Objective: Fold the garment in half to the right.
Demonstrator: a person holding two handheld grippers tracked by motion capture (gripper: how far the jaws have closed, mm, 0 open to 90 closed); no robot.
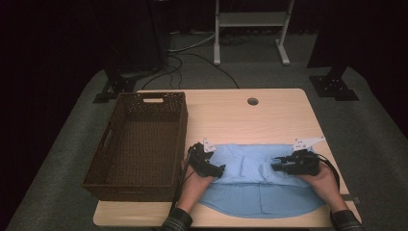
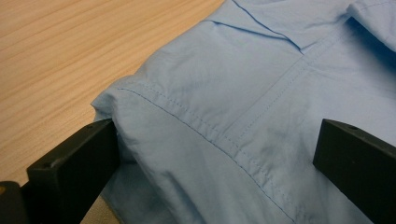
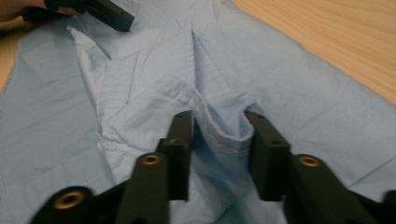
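Observation:
A light blue shirt [image 1: 260, 192] lies spread flat across the near half of the wooden table [image 1: 269, 115]. My left gripper [image 1: 219, 171] rests at the shirt's left edge. Its jaws stand wide apart over a stitched fold of the shirt [image 2: 224, 93], and its left finger [image 2: 74, 163] touches the cloth's edge. My right gripper [image 1: 275, 166] is on the shirt's right part, pointing left. In the right gripper view a raised loop of shirt [image 3: 289, 102] stands between the jaws of that gripper [image 3: 219, 135], with both pads against it. A jaw of the left gripper [image 3: 112, 14] shows at the top left there.
A dark brown wicker basket [image 1: 144, 103] stands on the table's left side, right beside the left hand. A round cable hole [image 1: 252, 101] is near the far edge. Bare wood lies beyond the shirt. A white frame [image 1: 250, 19] and cables are on the floor behind.

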